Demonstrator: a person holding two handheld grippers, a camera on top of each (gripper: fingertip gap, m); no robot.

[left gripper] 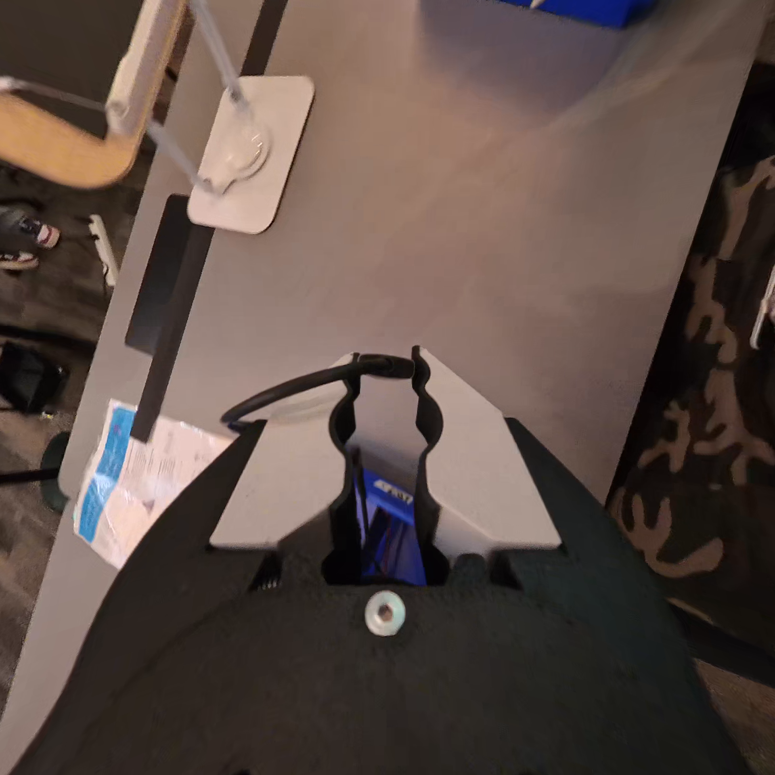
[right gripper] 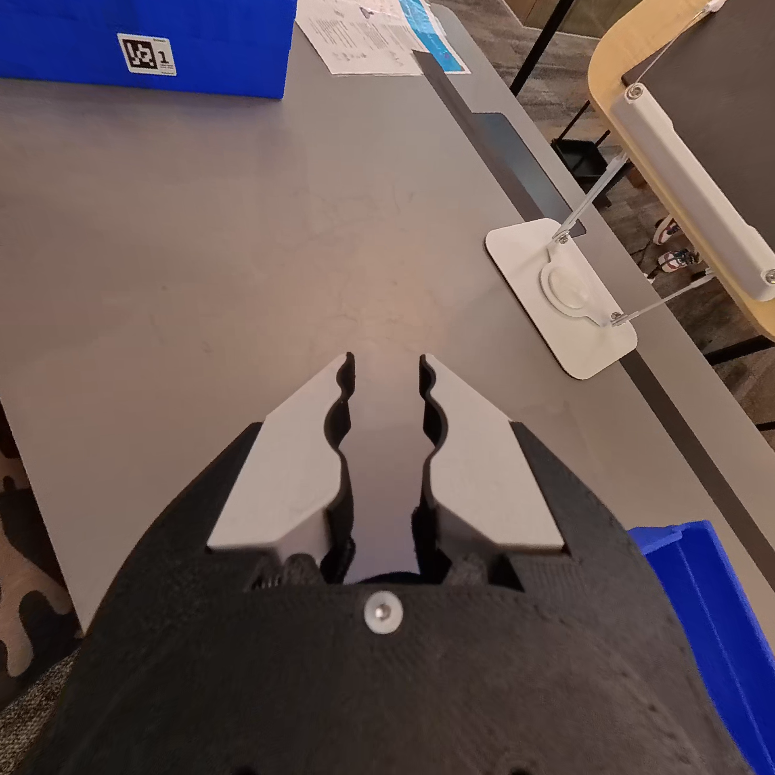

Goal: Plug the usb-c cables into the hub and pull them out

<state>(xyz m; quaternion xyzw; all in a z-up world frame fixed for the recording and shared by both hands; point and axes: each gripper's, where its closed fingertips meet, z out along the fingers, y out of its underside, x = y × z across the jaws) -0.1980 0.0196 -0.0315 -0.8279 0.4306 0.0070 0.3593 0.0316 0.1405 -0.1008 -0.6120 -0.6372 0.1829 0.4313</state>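
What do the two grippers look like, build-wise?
Both match. The left gripper and right gripper each have a broad matte black textured body with a silver bolt at its centre. The light grey wedge-shaped fingers taper to narrow tips and carry wavy black inner pads. No cables or markings show on either body.

The grey table (right gripper: 209,251) fills both views, with a dark strip (right gripper: 495,167) running along its edge from 12 toward 4 o'clock in the right wrist view. A white lamp base (right gripper: 524,268) sits at 3 o'clock on that edge, and a light wooden chair (right gripper: 604,75) stands beyond it at 2 o'clock. Grey carpeted floor (left gripper: 25,440) lies at 9 o'clock in the left wrist view.
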